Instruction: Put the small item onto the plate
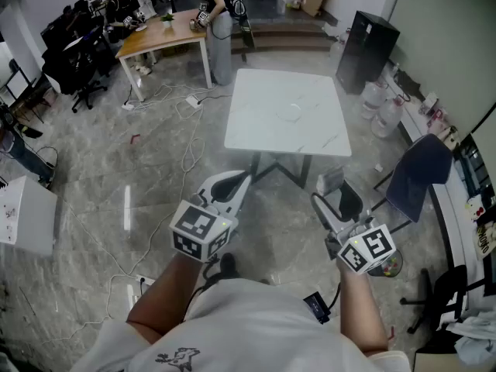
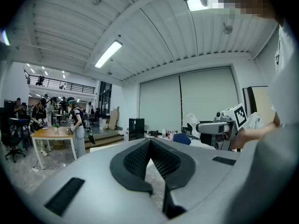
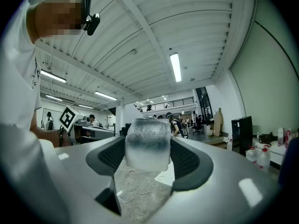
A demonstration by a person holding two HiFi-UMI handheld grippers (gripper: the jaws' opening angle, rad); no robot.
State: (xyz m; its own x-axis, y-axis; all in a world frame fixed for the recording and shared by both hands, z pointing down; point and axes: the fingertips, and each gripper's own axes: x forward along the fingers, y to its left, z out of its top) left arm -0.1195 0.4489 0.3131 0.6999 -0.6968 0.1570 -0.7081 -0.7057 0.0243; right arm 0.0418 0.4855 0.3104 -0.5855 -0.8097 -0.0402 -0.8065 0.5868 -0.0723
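Note:
A silvery, cloudy block, the small item point(image 3: 147, 143), sits between the pads of my right gripper point(image 3: 147, 148), which is shut on it and held level. In the head view that right gripper point(image 1: 333, 194) hovers over the floor, short of the white marble table point(image 1: 256, 122). A clear plate point(image 1: 291, 113) lies faintly near the table's middle. My left gripper point(image 2: 150, 143) has its pads meeting at the tip with nothing between them. The head view shows the left gripper point(image 1: 232, 186) beside the right one, also short of the table.
A dark chair point(image 1: 418, 180) stands to the right of the table, with water bottles point(image 1: 384, 107) and a black cabinet point(image 1: 366, 49) behind it. Cables point(image 1: 186, 153) trail across the floor on the left. A person point(image 1: 221, 6) stands at a wooden desk point(image 1: 159, 37) further back.

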